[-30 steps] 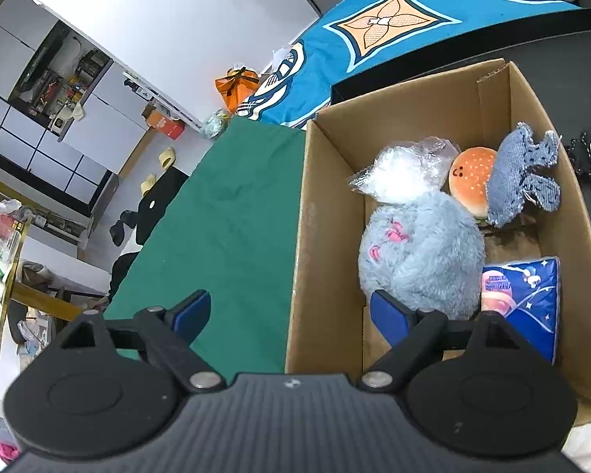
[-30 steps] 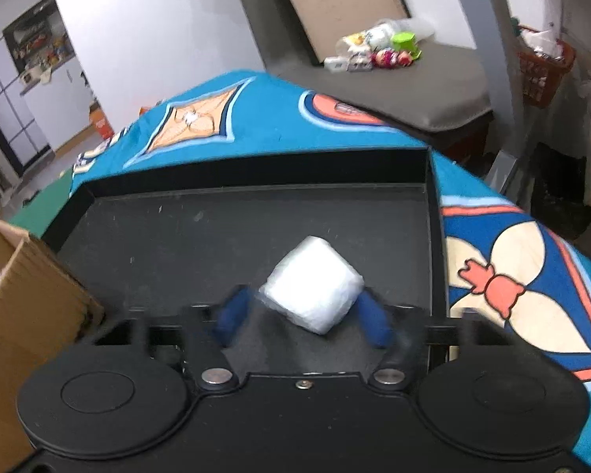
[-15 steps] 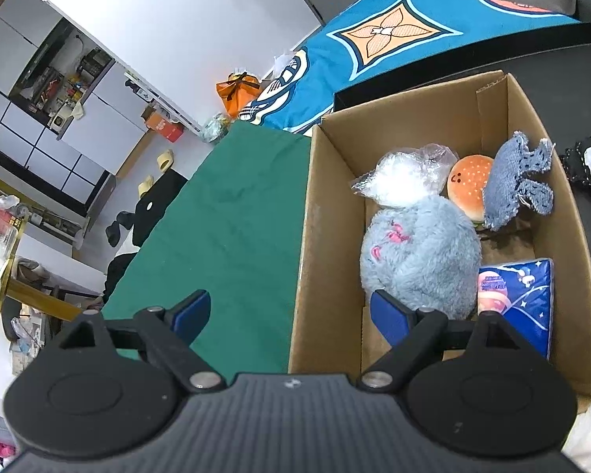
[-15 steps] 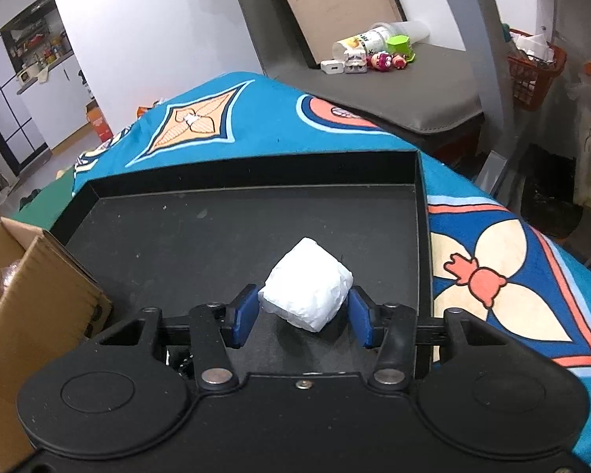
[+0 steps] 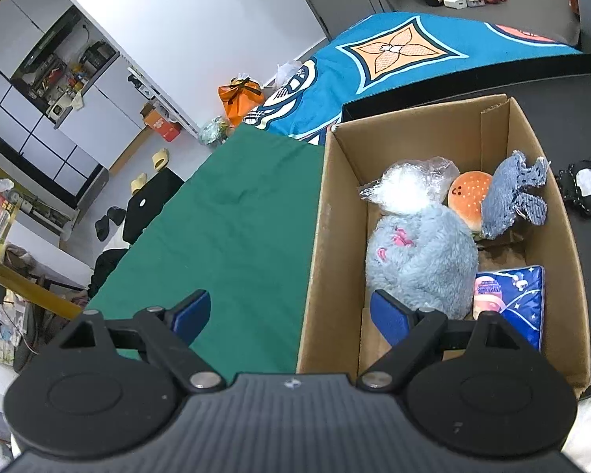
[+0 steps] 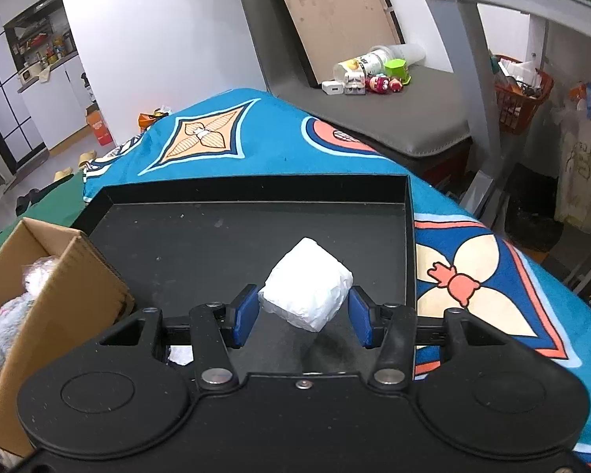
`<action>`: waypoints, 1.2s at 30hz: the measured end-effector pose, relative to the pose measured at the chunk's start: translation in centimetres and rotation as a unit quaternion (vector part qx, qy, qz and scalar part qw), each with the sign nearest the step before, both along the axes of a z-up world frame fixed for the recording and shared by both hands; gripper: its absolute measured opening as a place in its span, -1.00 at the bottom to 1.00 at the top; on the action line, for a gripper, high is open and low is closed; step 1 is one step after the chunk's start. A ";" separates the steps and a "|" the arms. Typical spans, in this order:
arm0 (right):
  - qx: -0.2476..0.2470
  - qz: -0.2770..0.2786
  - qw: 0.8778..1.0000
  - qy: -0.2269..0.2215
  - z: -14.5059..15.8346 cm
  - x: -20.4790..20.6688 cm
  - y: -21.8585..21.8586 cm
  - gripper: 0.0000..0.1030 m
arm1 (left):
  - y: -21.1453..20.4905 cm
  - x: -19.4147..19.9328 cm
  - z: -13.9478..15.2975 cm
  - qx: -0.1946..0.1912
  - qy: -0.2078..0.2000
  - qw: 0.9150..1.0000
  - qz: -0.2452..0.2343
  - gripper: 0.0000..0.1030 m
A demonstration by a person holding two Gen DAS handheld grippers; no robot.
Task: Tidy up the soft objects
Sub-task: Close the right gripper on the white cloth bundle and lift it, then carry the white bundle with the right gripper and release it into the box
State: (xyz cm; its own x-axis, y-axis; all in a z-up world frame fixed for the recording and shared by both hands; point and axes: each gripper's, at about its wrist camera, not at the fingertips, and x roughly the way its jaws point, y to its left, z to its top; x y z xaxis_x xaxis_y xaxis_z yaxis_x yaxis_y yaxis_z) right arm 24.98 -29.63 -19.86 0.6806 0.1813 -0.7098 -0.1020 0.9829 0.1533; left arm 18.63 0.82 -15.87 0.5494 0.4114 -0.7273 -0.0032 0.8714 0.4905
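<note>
My right gripper is shut on a white soft block, held a little above the black tray. My left gripper stands open over the near left wall of a cardboard box, with nothing between its fingers. Inside the box lie a grey furry plush, a clear bag of white stuffing, a burger plush, a denim toy and a blue tissue pack. The box corner also shows at the left of the right wrist view.
A black soft item with a white centre lies on the tray right of the box. A green cloth covers the table left of the box, a blue patterned cloth lies under the tray. A grey bench holds small toys.
My right gripper has lifted the white block off the tray floor and drawn back slightly. The left gripper has only rolled a little over the box.
</note>
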 end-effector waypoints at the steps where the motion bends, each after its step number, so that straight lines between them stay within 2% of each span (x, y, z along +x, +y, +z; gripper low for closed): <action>1: 0.002 0.000 1.000 -0.002 0.3 -0.2 0.0 -0.06 | 0.1 0.0 0.1 -0.002 0.000 1.000 0.001 0.70; 15: -0.007 0.021 1.000 -0.021 3.6 -2.9 2.0 -0.06 | 1.4 -0.8 0.8 -0.058 -0.011 0.998 -0.004 0.69; 36: 0.007 0.074 0.997 -0.027 7.7 -5.6 9.7 -0.05 | 3.5 -1.0 0.6 -0.136 0.002 0.991 -0.003 0.57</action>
